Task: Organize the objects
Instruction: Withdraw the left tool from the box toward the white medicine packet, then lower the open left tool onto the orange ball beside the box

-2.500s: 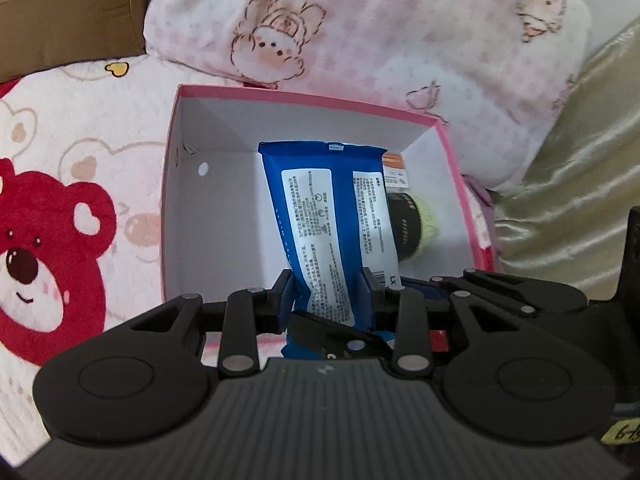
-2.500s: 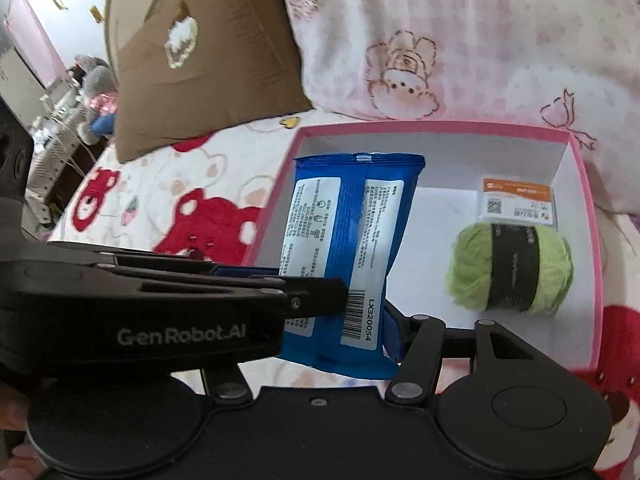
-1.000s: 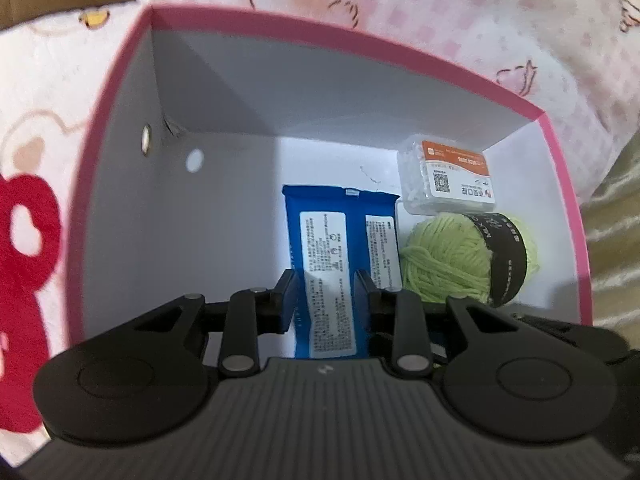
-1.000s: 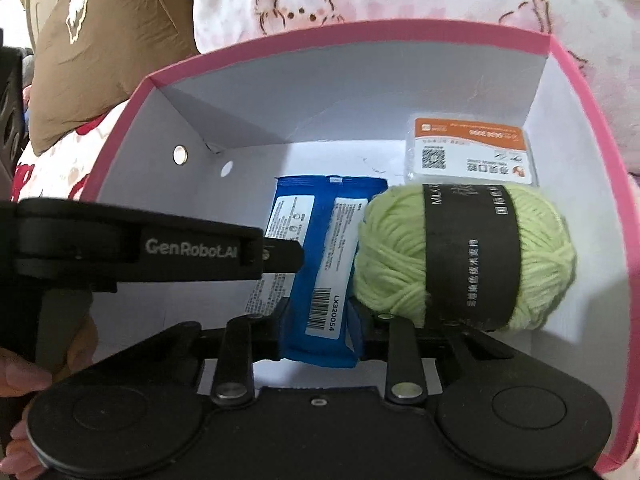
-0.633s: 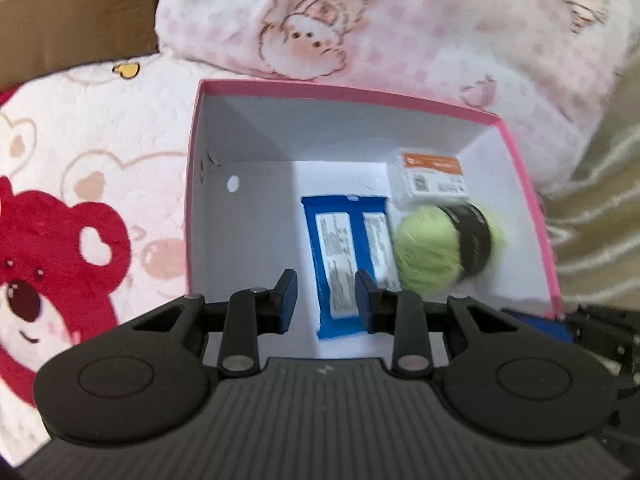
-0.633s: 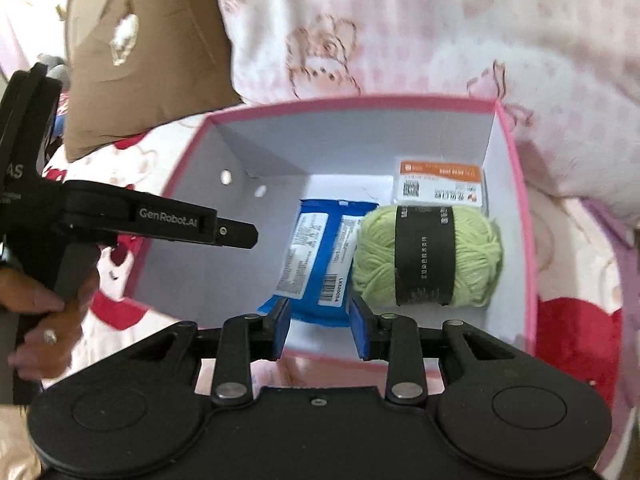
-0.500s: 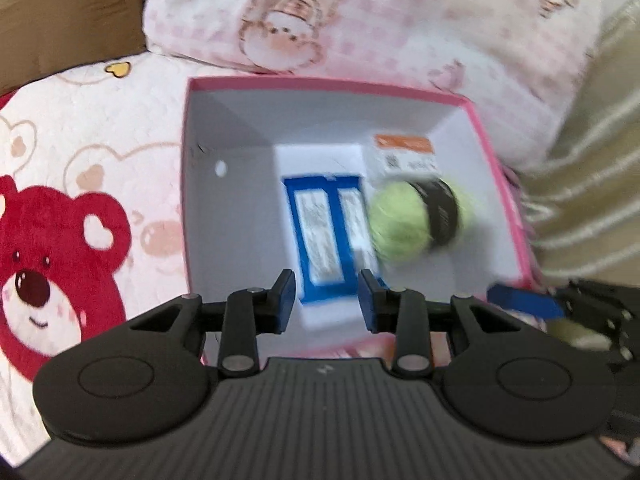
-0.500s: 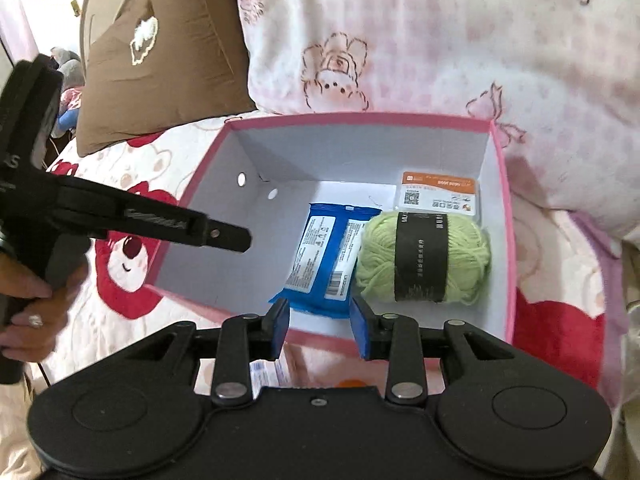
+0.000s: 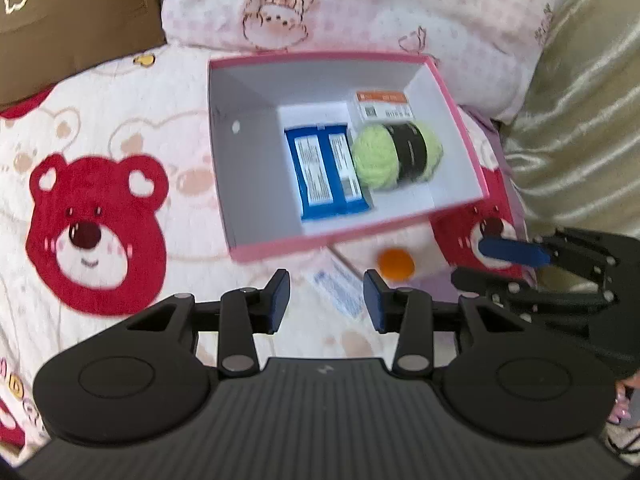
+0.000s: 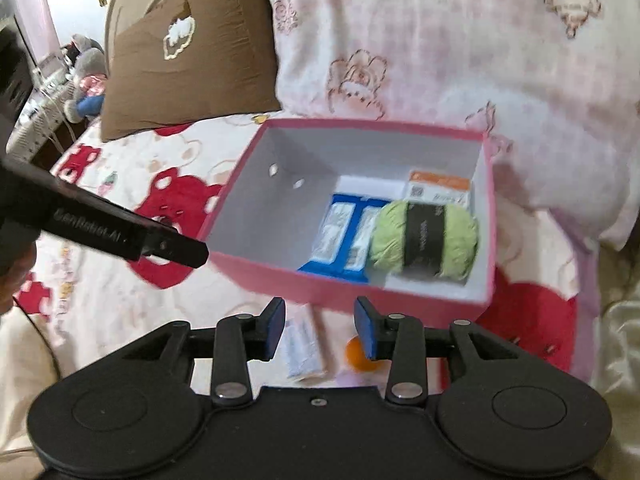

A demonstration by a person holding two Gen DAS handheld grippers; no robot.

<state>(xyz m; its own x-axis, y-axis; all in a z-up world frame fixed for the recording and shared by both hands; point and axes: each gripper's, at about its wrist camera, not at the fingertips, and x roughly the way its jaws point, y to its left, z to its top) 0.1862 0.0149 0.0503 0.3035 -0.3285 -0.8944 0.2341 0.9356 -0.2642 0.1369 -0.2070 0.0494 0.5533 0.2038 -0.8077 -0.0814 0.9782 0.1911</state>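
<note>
Pink box (image 9: 276, 246) sits on the bear-print bedspread (image 9: 96, 216), near the pink pillow (image 9: 360, 4). Inside: blue packet (image 9: 324, 174) at centre, green yarn ball (image 9: 396, 156) touching its right side, small labelled case (image 9: 384, 106) in the far right corner. Left gripper (image 9: 325, 300) and right gripper (image 10: 320, 330) hover outside the near edge, jaws opening, nothing between them. 1 orange ball (image 9: 396, 262) and 1 white packet (image 9: 340, 286) lie just beside the near wall.

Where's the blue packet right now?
Both views show the blue packet flat inside the pink box, directly left of the green yarn ball.
</note>
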